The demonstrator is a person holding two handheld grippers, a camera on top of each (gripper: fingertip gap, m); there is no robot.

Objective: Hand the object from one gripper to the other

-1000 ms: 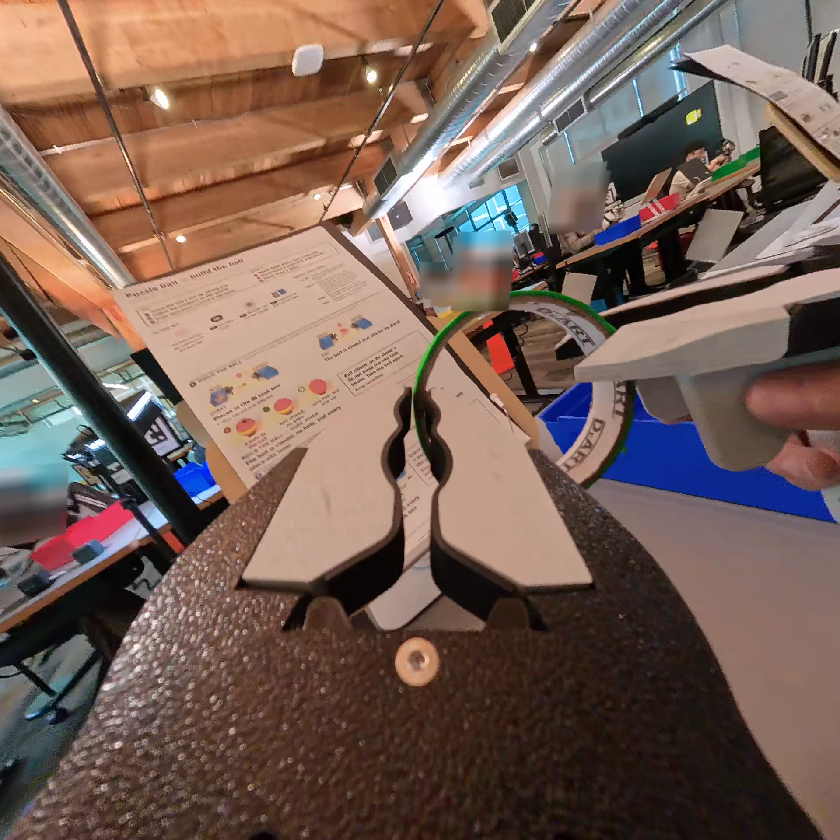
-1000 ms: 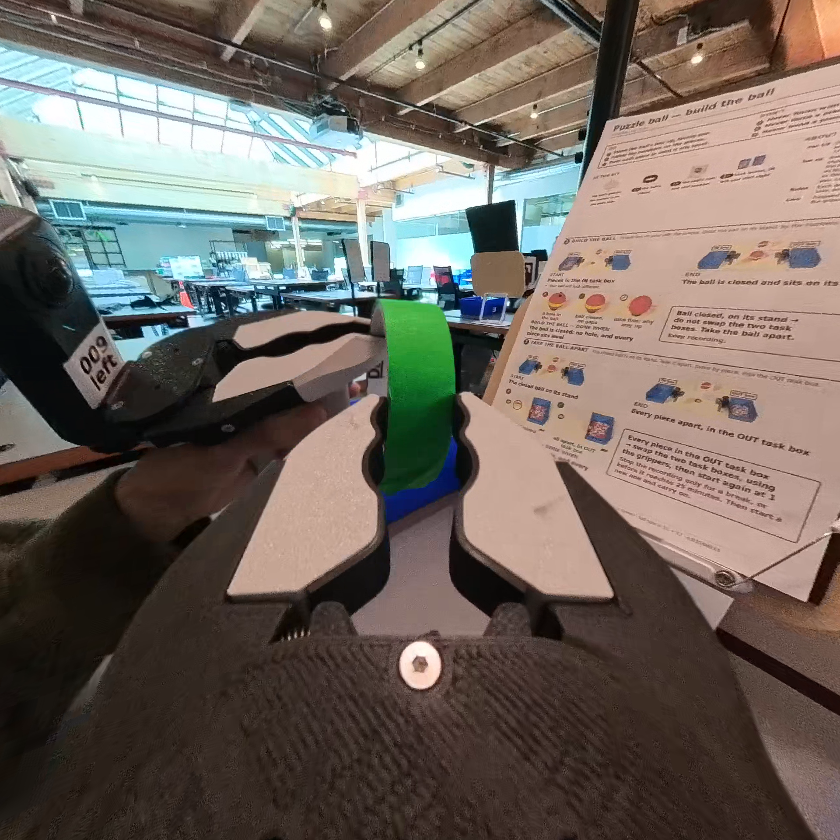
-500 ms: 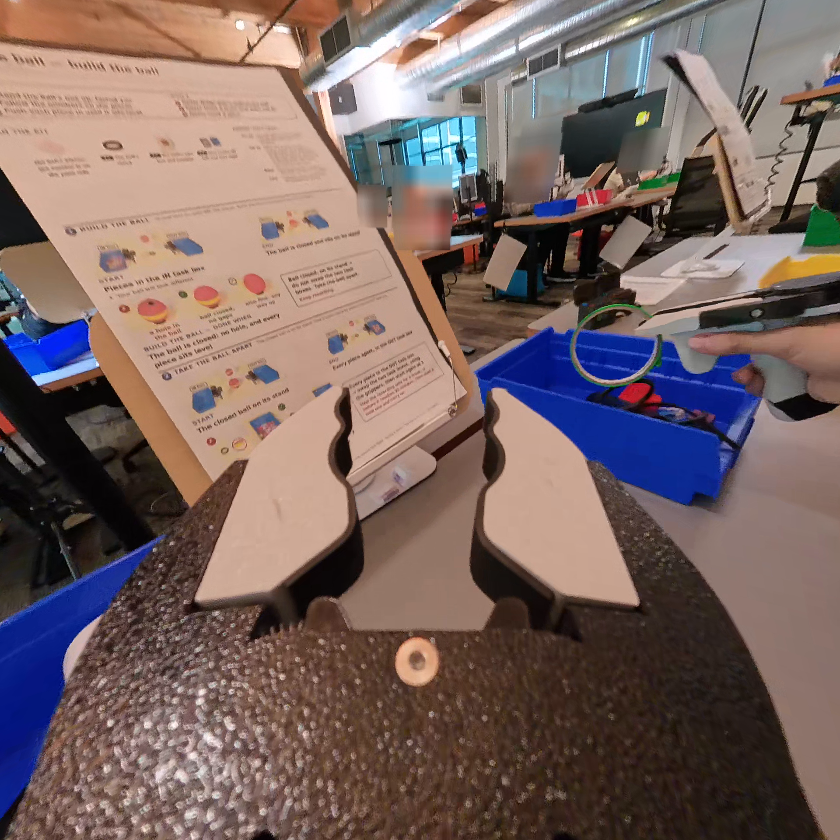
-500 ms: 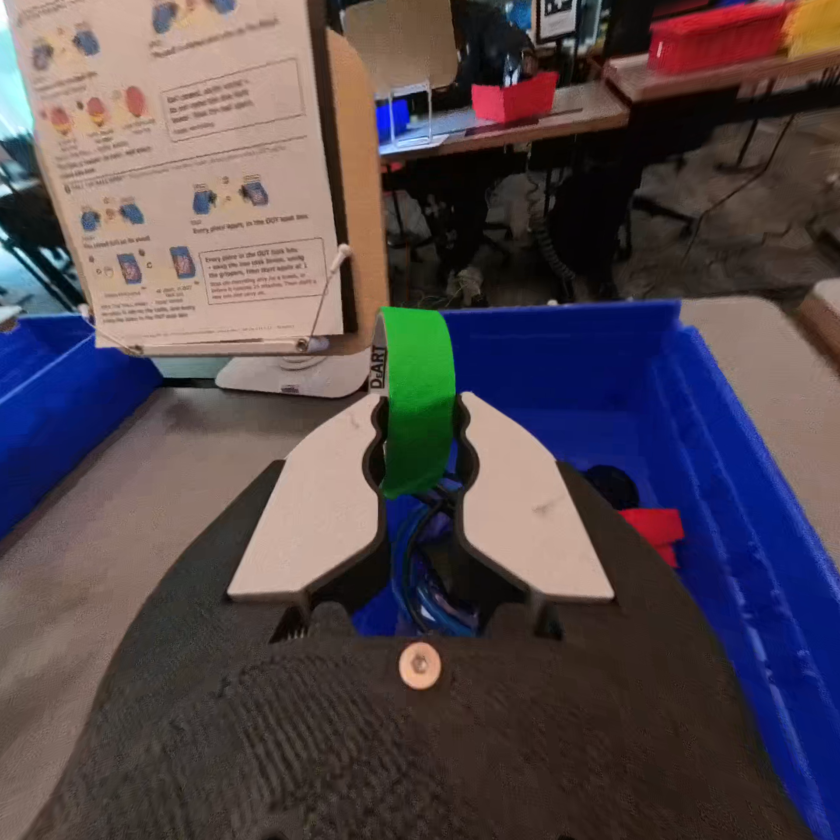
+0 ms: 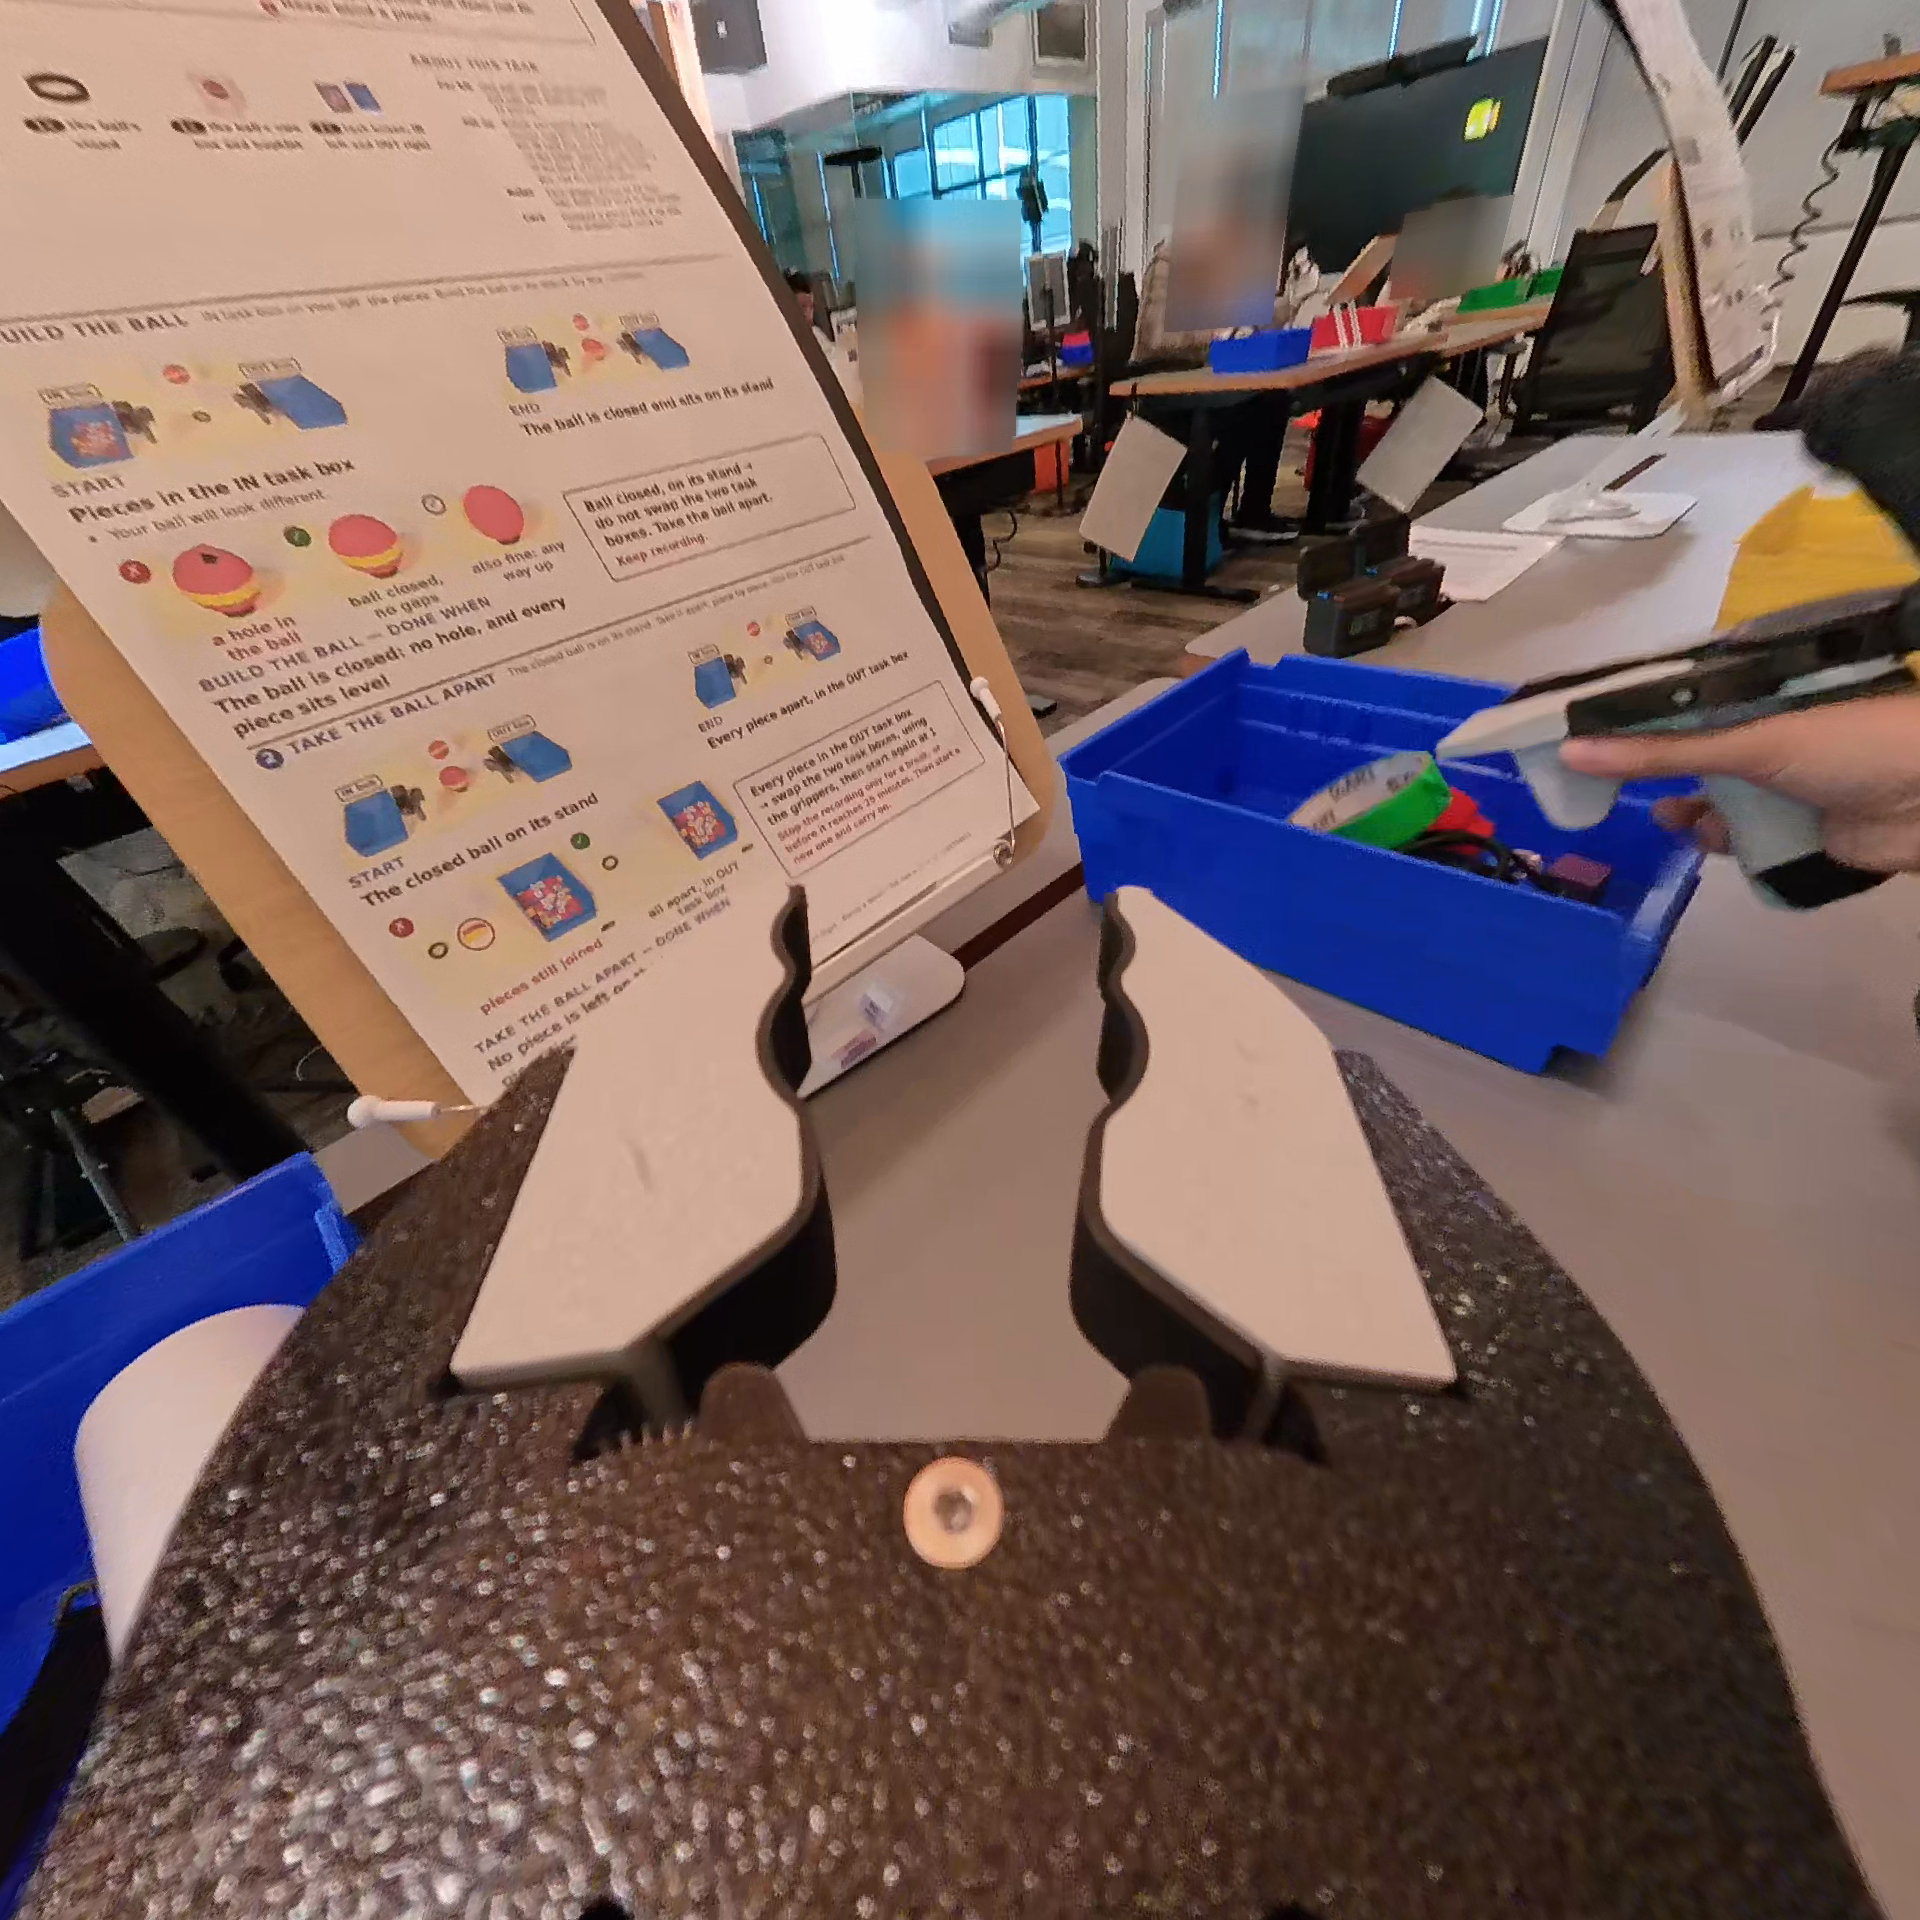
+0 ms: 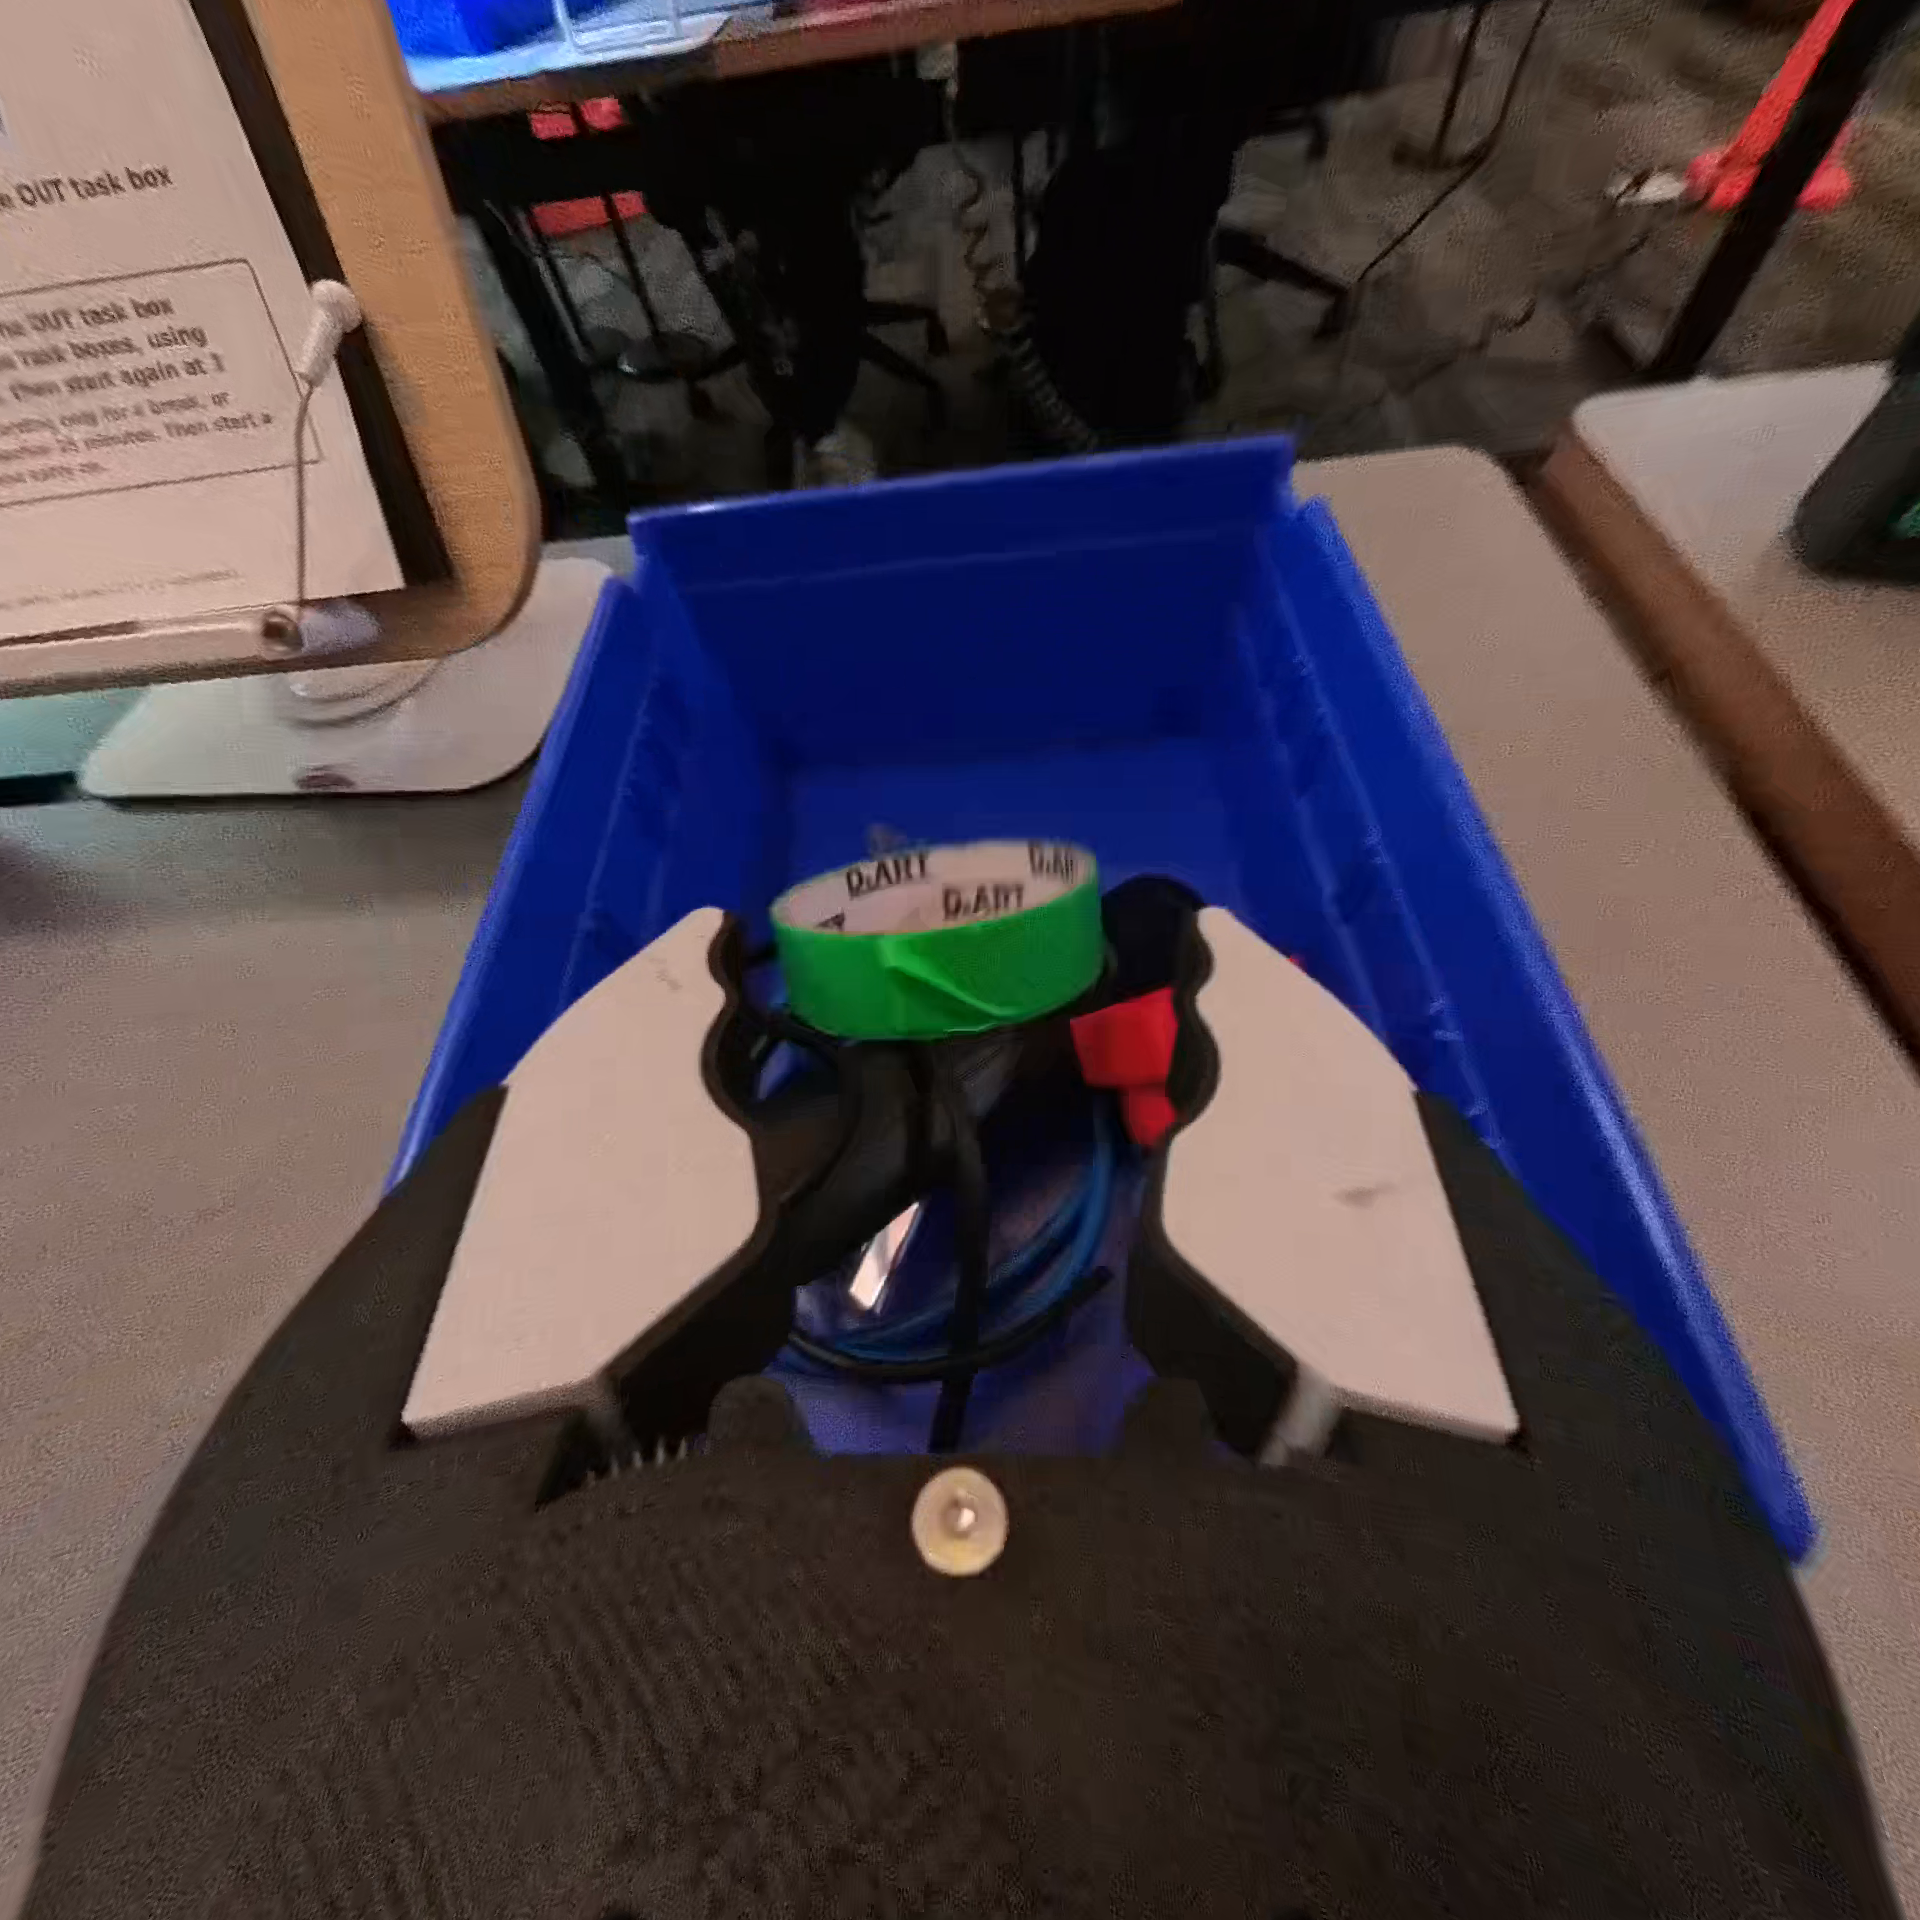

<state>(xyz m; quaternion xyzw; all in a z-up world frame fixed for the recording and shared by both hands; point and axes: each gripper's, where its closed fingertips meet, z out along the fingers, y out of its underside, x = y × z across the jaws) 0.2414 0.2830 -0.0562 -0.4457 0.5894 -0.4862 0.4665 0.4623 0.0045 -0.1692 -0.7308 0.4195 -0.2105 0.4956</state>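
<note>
Grey tabletop (image 6: 208,1039) carries a blue bin (image 6: 1382,831); the green tape roll (image 6: 935,961), gripped half a second ago, now lies inside it, released. Right gripper (image 6: 961,966) and left gripper (image 5: 951,956) both gape empty: handover finished.

Green tape roll (image 6: 940,961) — white inside with black lettering. Blue bin (image 6: 1351,831), grey surface (image 6: 208,987) — a red piece (image 6: 1127,1039) among dark cables.

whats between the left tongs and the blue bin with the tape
Only bare grey table, in the left wrist view, lies between the left tongs and the blue bin holding the green tape.
</note>
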